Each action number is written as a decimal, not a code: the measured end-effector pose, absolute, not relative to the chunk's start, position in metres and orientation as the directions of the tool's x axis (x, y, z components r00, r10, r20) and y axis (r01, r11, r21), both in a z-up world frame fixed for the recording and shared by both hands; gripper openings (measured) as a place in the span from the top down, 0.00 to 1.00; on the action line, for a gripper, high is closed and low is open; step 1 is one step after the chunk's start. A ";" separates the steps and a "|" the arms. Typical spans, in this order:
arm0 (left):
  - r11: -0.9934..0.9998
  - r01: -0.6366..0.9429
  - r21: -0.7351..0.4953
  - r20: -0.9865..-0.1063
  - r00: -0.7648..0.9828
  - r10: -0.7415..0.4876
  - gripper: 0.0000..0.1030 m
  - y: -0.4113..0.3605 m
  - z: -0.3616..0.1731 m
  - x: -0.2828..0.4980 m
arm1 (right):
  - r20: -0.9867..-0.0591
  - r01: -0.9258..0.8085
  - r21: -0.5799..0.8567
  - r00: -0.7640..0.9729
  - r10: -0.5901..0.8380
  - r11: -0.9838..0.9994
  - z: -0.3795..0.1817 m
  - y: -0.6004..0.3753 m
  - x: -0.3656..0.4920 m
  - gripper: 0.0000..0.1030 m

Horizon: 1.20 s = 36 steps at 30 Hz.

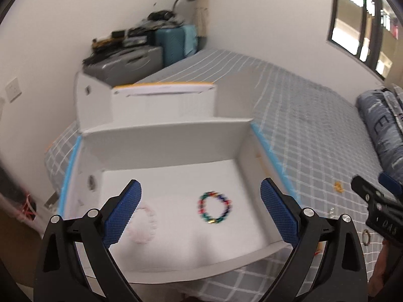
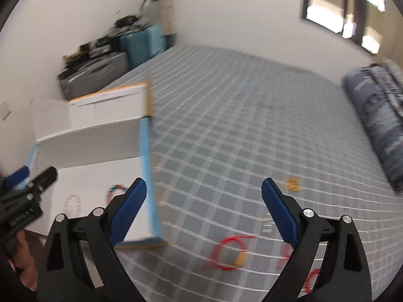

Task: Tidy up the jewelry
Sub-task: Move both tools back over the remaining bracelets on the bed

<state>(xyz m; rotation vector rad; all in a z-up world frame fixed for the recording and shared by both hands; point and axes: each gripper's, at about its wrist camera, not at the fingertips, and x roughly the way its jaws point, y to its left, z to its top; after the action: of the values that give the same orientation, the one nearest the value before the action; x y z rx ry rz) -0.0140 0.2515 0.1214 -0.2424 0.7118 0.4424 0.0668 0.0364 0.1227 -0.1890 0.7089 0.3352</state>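
I'm holding both tongs wide open, gripping nothing — left tongs [image 1: 200, 207] hovering over the white box [image 1: 166, 138], right tongs [image 2: 204, 207] over the bed [image 2: 239, 115].

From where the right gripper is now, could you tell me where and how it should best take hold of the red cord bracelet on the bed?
The red cord bracelet lies flat on the checked bedspread, so the open right gripper should come straight down from above. Pinch across one thin stretch of the loop beside the tan bead, one finger inside the ring and one outside.

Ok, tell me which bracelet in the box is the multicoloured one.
The multicoloured bracelet lies right of the pale pink bracelet inside the white box.
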 end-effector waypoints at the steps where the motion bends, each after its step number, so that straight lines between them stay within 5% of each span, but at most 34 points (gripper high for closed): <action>1: 0.886 -0.457 -0.075 -0.663 0.686 0.298 0.06 0.239 0.122 -0.010 | -0.661 -0.350 -0.055 0.715 0.229 0.935 0.122 0.025 0.067 0.10; 17: 0.992 -0.103 -0.075 -0.682 0.731 0.024 0.05 0.069 0.069 0.056 | -0.720 -0.058 -0.011 0.694 0.032 0.998 0.056 -0.168 0.049 0.10; 36: 1.000 -0.001 -0.020 -0.778 0.628 -0.015 0.05 0.024 -0.049 0.077 | -0.817 0.008 0.026 0.576 0.017 1.000 -0.051 -0.230 0.050 0.10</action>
<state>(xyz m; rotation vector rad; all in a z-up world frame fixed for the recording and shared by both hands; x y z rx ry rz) 0.0772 0.0237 -0.0494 -0.0190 0.8922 -0.0082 0.0498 -0.2302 -0.0509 0.0276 0.9573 0.0053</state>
